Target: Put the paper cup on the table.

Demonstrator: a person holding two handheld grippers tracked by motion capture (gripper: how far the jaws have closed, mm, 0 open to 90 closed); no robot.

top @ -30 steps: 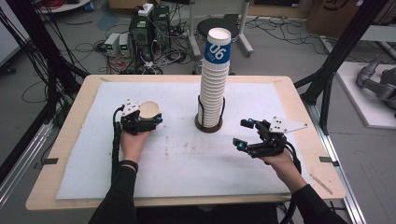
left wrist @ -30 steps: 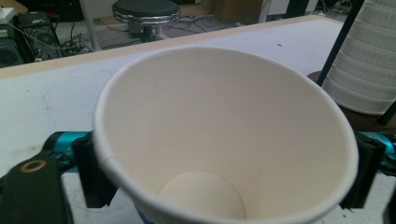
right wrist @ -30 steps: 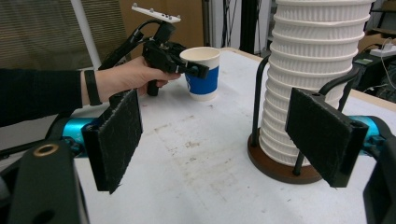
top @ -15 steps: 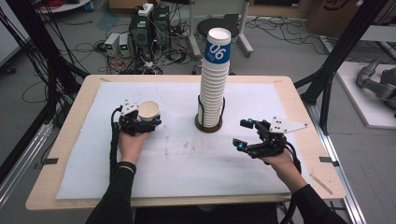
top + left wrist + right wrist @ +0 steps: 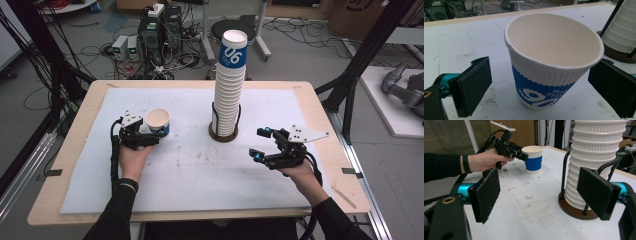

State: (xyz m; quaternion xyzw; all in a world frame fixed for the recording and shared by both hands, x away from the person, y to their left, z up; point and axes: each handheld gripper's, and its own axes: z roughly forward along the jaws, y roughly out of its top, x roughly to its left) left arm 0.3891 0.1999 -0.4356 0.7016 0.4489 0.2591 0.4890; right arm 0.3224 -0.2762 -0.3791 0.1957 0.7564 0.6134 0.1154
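A white ribbed paper cup [image 5: 157, 122] with a blue band stands upright on the table at the left. My left gripper [image 5: 157, 134] reaches around it. Its jaws have just been opening, and in the left gripper view the cup [image 5: 551, 62] sits between the black pads [image 5: 474, 87] with a gap on each side. A tall stack of the same cups [image 5: 229, 90] rises from a wire holder on a round wooden base [image 5: 222, 136] at the middle. My right gripper [image 5: 259, 143] rests to the right of the stack, open, with nothing between its pads [image 5: 486, 192].
A white sheet [image 5: 200, 170] covers the wooden table. Black frame posts stand at both sides, and cables and equipment lie on the floor beyond the far edge. The right gripper view takes in the left hand, the cup [image 5: 533, 160] and the stack [image 5: 596, 157].
The left gripper's jaws stand slightly wider about the cup than a second ago. The cup, the stack and both hands have kept their places.
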